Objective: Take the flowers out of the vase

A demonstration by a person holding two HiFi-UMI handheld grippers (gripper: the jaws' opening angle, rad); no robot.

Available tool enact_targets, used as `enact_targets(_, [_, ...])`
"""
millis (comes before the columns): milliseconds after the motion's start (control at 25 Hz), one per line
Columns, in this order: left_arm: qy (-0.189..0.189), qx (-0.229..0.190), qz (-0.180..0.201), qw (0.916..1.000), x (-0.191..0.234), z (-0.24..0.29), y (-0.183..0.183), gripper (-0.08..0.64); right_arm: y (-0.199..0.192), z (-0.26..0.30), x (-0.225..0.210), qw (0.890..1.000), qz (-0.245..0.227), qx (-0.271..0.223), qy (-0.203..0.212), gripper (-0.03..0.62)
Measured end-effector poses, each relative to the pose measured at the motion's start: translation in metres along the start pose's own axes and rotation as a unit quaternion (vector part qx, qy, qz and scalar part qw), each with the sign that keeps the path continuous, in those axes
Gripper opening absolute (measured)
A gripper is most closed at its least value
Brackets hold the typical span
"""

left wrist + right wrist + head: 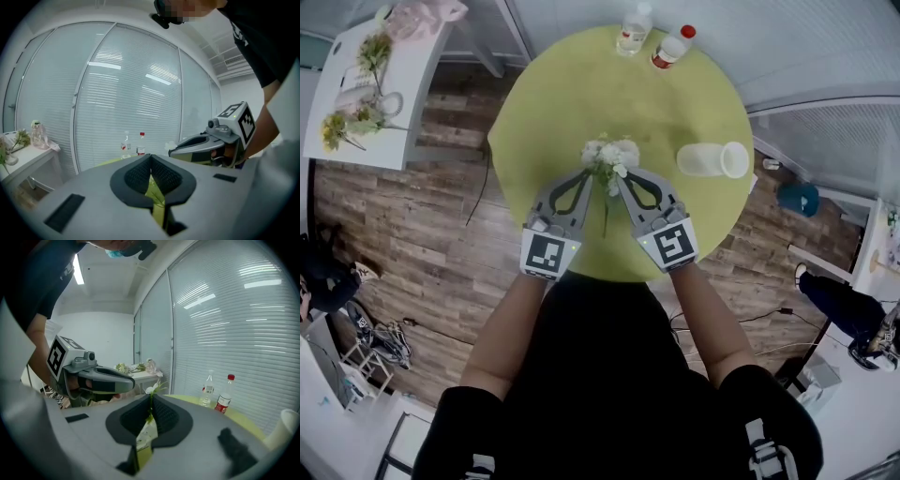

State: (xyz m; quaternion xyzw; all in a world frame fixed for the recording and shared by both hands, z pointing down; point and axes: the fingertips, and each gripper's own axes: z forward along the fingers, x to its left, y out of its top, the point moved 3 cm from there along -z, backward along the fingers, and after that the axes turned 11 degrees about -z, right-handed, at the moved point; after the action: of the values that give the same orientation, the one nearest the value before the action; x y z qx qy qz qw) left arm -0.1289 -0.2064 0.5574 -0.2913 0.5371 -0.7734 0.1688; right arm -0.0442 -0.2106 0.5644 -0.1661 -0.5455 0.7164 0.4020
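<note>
right gripper (151, 397): jaws clamped on a green stem of the flowers (611, 155) | left gripper (150, 156): jaws together, possibly on nothing | 1 bunch, out of the 1 vase (712, 159), which lies sideways on the table (572, 94) | 2 bottles (673, 45) at the far edge
</note>
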Motion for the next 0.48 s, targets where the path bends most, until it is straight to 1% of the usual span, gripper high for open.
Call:
enact_targets(320, [0.002, 0.008, 0.005, 1.0000, 0.024, 0.025, -0.015, 0.014, -0.019, 0.026, -0.009, 1.000, 0.009, 0.007, 0.005, 0.026])
enact_targets(480, [0.007, 0.011, -0.005, 0.9999, 0.032, 0.030, -0.025, 0.014, -0.026, 0.036, -0.009, 1.000, 0.024, 0.009, 0.012, 0.026])
